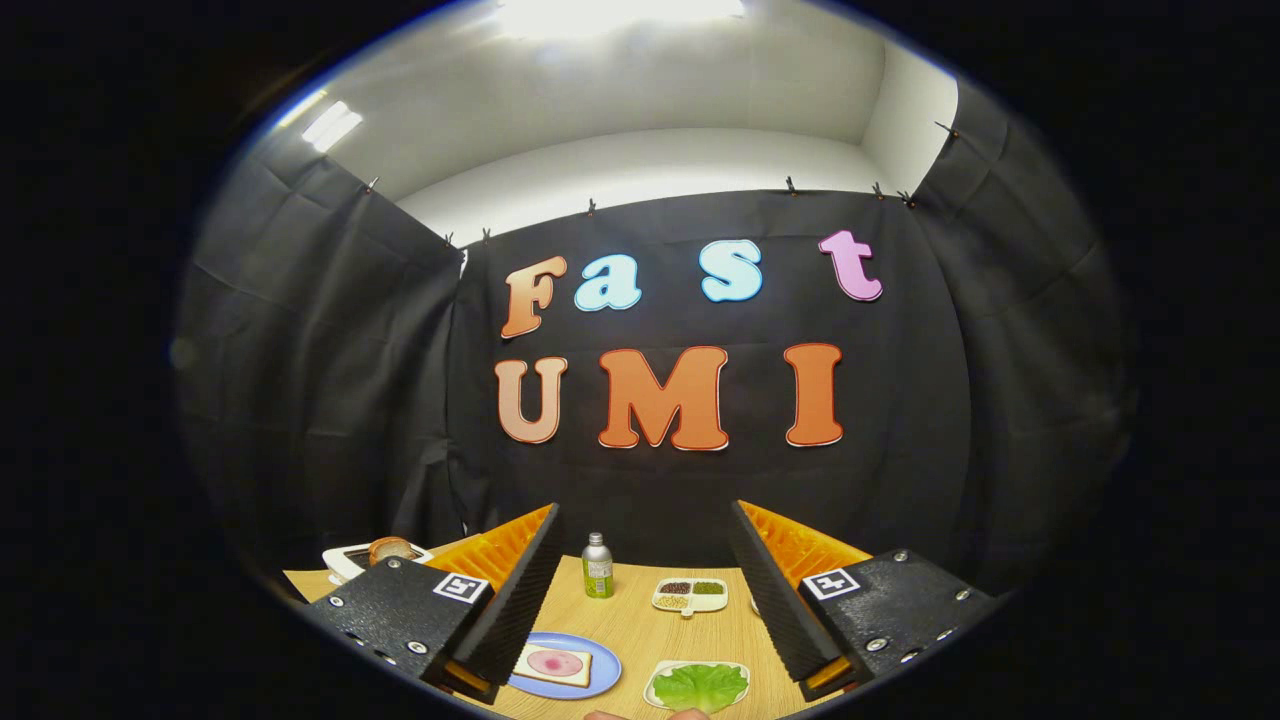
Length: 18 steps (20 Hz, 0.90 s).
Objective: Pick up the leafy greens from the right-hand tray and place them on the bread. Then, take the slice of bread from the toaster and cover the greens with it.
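Tool fingers spread wide, holding nothing; leafy greens on tray between them; bottle label unreadable.

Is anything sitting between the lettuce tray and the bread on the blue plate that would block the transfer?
Nothing visible does. The lettuce lies in its white tray right beside the blue plate holding the bread, with bare table between them. The gripper is above, jaws open, and the bottle and seed dish stand farther back.
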Each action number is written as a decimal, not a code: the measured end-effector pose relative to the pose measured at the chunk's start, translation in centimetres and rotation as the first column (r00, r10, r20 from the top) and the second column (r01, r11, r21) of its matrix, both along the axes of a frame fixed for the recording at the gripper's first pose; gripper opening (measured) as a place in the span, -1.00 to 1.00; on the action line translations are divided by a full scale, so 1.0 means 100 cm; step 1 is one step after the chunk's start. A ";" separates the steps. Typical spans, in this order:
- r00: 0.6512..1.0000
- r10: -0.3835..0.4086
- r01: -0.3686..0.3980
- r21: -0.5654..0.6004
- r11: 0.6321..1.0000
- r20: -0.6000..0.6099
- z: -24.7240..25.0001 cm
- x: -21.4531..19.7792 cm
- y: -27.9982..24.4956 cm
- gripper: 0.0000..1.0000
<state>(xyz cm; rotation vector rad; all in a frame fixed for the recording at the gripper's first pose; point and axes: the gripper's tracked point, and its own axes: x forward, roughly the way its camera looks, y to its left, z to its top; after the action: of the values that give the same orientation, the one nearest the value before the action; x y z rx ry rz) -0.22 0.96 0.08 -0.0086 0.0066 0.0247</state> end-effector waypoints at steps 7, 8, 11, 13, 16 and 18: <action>1.000 0.007 -0.007 -0.006 1.000 -0.026 -0.005 0.002 -0.002 0.96; 0.999 0.004 -0.004 -0.008 1.000 -0.032 -0.007 0.002 -0.003 0.96; 0.998 -0.006 0.006 -0.003 1.000 -0.055 -0.014 0.005 -0.008 0.96; 0.996 0.008 -0.007 0.015 1.000 -0.085 -0.024 0.007 -0.006 0.96; 0.987 0.036 -0.029 0.049 0.998 -0.157 -0.043 0.009 -0.003 0.96; 0.976 0.048 -0.034 0.071 0.997 -0.210 -0.057 0.012 -0.002 0.96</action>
<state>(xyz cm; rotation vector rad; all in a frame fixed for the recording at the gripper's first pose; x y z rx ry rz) 0.99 0.74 -5.57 0.0610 0.2189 0.0674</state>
